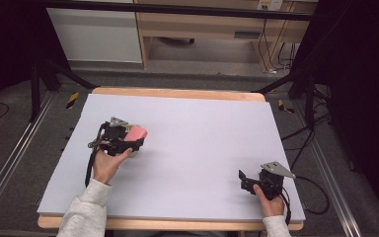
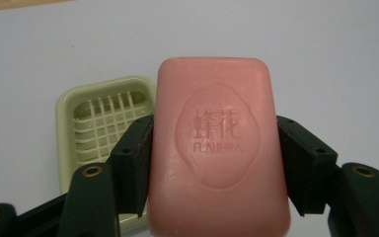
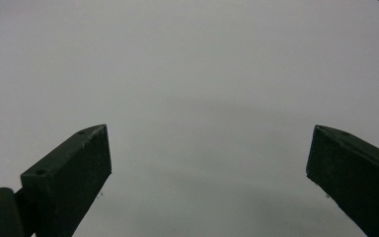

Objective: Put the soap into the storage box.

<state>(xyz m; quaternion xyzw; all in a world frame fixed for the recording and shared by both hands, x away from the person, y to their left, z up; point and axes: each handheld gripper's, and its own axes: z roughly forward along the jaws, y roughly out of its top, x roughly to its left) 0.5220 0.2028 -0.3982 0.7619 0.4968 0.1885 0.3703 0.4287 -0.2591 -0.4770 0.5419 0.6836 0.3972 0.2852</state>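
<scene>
My left gripper (image 2: 216, 163) clamps the pink soap (image 2: 218, 148) by its long sides; the soap dish (image 2: 103, 123) lies just behind my left finger. My right gripper (image 3: 209, 173) gapes wide over bare table (image 3: 187, 74).

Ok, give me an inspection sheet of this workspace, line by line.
Surface: pale board on a wooden table, bare apart from the job's things.
Job's things: pink soap bar held over a pale green soap dish.
Clutter: nothing seen.
Grippers: left gripper clamps the soap by its long sides; right gripper open, holding nothing.
Cables: one trails from each gripper; more by the far desk.
Surroundings: desk, black frame poles, floor rails.
</scene>
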